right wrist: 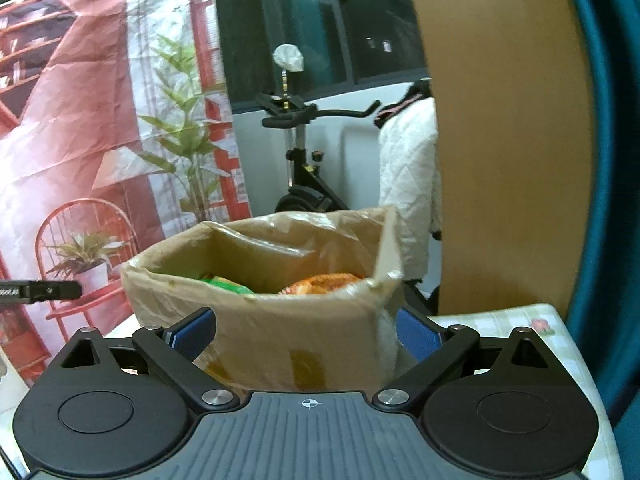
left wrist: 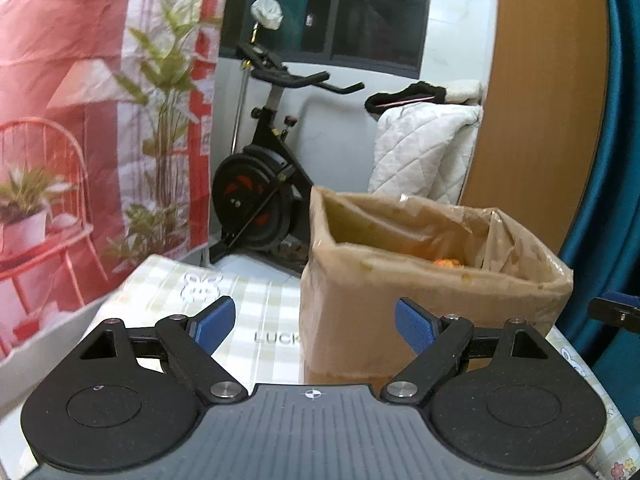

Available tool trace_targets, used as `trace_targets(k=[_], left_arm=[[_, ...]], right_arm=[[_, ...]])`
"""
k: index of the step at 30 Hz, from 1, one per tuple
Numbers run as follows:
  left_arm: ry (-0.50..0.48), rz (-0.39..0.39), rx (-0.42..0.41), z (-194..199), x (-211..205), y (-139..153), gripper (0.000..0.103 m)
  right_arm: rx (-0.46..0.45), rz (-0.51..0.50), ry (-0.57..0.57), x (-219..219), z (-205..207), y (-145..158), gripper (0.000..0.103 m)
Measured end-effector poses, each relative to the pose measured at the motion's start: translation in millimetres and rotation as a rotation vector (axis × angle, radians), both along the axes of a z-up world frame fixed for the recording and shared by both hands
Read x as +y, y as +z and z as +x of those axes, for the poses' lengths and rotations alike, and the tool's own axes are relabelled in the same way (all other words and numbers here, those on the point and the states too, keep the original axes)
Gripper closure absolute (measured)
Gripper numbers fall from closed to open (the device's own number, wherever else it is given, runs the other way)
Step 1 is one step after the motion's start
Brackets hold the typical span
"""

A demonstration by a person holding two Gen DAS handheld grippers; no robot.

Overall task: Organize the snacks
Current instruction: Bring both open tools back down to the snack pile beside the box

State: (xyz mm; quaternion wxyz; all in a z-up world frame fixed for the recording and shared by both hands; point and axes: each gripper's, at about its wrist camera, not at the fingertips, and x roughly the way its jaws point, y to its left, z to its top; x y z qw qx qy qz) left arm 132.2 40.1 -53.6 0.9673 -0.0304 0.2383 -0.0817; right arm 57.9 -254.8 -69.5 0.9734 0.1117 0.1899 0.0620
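Observation:
A cardboard box (left wrist: 420, 292) lined with clear plastic stands on a checked tablecloth (left wrist: 256, 300). Just short of the box's left front corner, my left gripper (left wrist: 314, 326) is open with nothing between its blue pads (left wrist: 212, 324). The box (right wrist: 280, 328) fills the middle of the right wrist view. In it lie a green snack packet (right wrist: 228, 283) and an orange snack packet (right wrist: 324, 282); a bit of orange packet (left wrist: 448, 263) also shows in the left view. My right gripper (right wrist: 306, 334) is open right before the box's near wall, holding nothing.
The table ends just behind the box. Beyond it stand an exercise bike (left wrist: 260, 192), a printed red backdrop (left wrist: 60, 120) on the left, a white quilted blanket (left wrist: 424, 148) and a wooden panel (left wrist: 540, 100). A teal curtain (left wrist: 616, 160) hangs at the right.

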Motion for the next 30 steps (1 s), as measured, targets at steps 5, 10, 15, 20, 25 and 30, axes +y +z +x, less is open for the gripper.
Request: trace_targets(k=[5, 10, 15, 20, 25, 30], left_arm=[[0.01, -0.009, 0.038, -6, 0, -18, 0.015], [0.009, -0.024, 0.099, -8, 1, -39, 0.02], [-0.02, -0.033, 0.137, -16, 1, -57, 0.02], [-0.02, -0.04, 0.165, -17, 4, -72, 0.02], [-0.008, -0.048, 0.175, -15, 2, -84, 0.021], [-0.008, -0.049, 0.189, -10, -3, -93, 0.021]], right_arm=[[0.029, -0.028, -0.07, -14, -16, -23, 0.014], [0.101, -0.037, -0.088, -18, -22, -52, 0.031], [0.151, -0.03, -0.085, -14, -28, -79, 0.036], [0.204, -0.022, -0.08, -11, -28, -105, 0.046], [0.269, 0.006, -0.095, -15, -22, -132, 0.049], [0.335, 0.105, -0.152, -35, -7, -156, 0.048]])
